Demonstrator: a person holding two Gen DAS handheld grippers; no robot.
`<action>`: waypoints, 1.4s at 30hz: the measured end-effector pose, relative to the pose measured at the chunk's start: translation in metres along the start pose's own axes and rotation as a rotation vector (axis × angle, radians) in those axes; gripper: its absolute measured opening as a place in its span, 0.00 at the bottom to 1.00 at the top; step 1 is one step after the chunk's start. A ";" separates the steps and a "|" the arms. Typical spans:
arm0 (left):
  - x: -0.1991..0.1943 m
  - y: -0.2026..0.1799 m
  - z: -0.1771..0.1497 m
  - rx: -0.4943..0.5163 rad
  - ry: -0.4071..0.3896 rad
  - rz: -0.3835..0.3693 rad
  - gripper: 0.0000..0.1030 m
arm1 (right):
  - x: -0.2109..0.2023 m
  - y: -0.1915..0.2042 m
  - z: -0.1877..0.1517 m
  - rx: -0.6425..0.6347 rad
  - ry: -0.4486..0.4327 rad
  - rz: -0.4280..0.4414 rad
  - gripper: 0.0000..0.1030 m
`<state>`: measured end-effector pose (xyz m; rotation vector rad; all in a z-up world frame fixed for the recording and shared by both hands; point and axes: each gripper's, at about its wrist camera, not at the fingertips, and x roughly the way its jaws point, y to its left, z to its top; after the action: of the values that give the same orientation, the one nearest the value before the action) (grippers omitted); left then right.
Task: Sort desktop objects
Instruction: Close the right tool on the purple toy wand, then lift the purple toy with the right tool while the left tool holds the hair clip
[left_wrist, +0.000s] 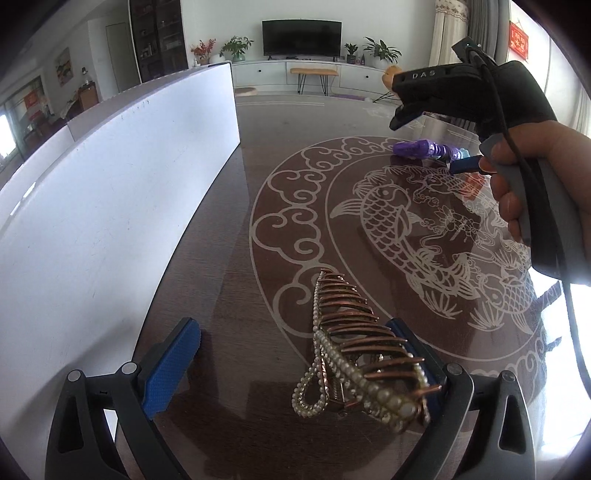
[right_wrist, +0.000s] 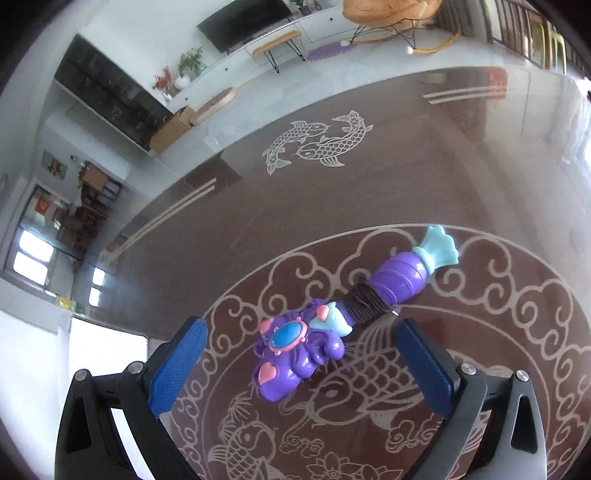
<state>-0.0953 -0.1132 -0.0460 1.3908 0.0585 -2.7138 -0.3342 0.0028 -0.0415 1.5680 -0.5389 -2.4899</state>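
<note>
**Two grippers, each with its own item on the patterned table**

Two objects lie on the dark brown glossy table (left_wrist: 258, 177), which is printed with pale fish and cloud motifs. On the left stands a white rectangular board or box wall (left_wrist: 110, 184), upright along the table's edge.

The left gripper (left_wrist: 295, 362) has its blue textured pads spread wide. Between them lies a copper-toned metal claw hair clip trimmed with strings of small pearls (left_wrist: 354, 350). The clip sits much closer to the right-hand pad and seems to touch it, though actual contact is hard to judge; the left-hand pad stands well apart from it. The clip rests on the table surface, its teeth pointing up and to the right.

In the left wrist view, the person's hand (left_wrist: 535, 192) grips the handle of the right gripper, seen from the side over the far part of the table.

The right gripper (right_wrist: 301, 354) is also spread wide, neither blue pad touching anything. Between and just beyond its fingers lies a purple plastic toy with a light blue tail fin, a blue oval gem, pink hearts and a band of dark thread wound round its middle (right_wrist: 295, 354). The toy lies flat on the table, inside the circular cloud border, its fin end pointing away from the gripper.
</note>
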 end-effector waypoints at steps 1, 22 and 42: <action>0.000 0.000 0.000 0.001 0.000 -0.001 0.98 | 0.001 0.008 -0.001 -0.059 -0.006 -0.061 0.81; -0.001 0.000 -0.001 0.004 0.001 -0.003 0.99 | -0.146 -0.129 -0.212 -0.256 -0.059 0.178 0.32; -0.001 -0.001 -0.001 0.008 0.006 -0.009 1.00 | -0.194 -0.211 -0.253 -0.208 -0.240 0.151 0.79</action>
<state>-0.0939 -0.1122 -0.0459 1.4039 0.0550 -2.7201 -0.0086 0.2029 -0.0567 1.1213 -0.3956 -2.5372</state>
